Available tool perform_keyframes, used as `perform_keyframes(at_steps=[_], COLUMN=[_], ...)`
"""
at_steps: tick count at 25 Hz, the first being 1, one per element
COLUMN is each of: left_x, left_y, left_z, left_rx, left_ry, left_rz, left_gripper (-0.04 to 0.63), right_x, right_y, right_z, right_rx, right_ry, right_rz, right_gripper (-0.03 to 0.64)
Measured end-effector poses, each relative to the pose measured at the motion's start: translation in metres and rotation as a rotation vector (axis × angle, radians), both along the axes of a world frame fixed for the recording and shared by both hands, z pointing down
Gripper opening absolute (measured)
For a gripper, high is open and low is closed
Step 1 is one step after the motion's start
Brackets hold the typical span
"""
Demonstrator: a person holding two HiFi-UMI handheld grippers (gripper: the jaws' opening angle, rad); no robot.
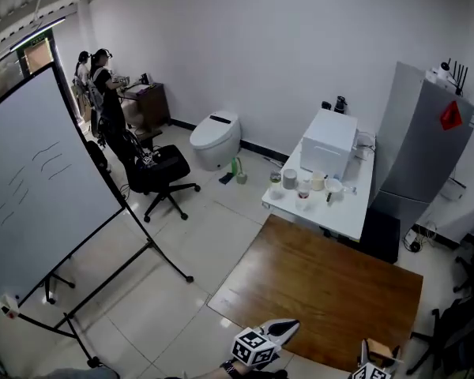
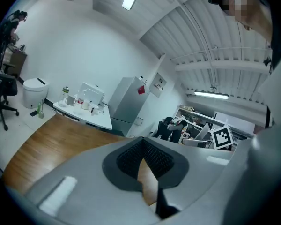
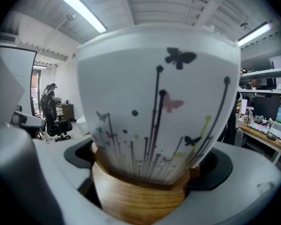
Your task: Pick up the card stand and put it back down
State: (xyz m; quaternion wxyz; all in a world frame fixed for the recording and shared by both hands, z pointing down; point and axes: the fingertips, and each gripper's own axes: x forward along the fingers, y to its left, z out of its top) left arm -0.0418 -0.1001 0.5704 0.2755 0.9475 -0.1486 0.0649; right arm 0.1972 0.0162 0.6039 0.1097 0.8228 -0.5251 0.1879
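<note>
The card stand (image 3: 154, 121), a white card printed with butterflies and stems set in a round wooden base (image 3: 136, 198), fills the right gripper view. My right gripper (image 3: 145, 175) is shut on it, a dark pad at each side of the base. In the head view the stand (image 1: 381, 350) shows only as a small tan shape at the bottom edge, by the right gripper (image 1: 374, 367). My left gripper (image 2: 144, 165) is shut with nothing in it, its dark pads meeting. It pokes in at the bottom of the head view as the left gripper (image 1: 278, 329), over the near edge of the wooden table (image 1: 324, 287).
Beyond the wooden table stands a white table (image 1: 344, 215) with cups and a white box (image 1: 329, 142), then a grey cabinet (image 1: 419, 148). A whiteboard on legs (image 1: 39, 188), an office chair (image 1: 159, 172) and a toilet (image 1: 216, 139) stand at left. People (image 1: 103, 85) work at the far corner.
</note>
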Motion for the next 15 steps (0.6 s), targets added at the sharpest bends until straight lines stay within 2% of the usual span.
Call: perform_keyframes(at_steps=[7,12,15], left_x=[-0.034,-0.069,-0.098], left_y=[-0.023,-0.038,-0.046], left_z=[0.003,0.007,0.016], left_rx=[-0.010,0.004,-0.012], left_ry=[-0.014,-0.036,-0.060], left_rz=[-0.071,-0.158,-0.217], left_gripper=[-0.005,-0.005,-0.005], right_x=[-0.042,-0.067,-0.096], right_y=[-0.029,-0.051,-0.084], right_z=[0.007,0.008,0.029], right_rx=[0.034,0.064,0.070], right_ry=[-0.028,-0.038,-0.062], right_rz=[-0.083,-0.143,-0.214], right_gripper=[0.578,0.578,0.578])
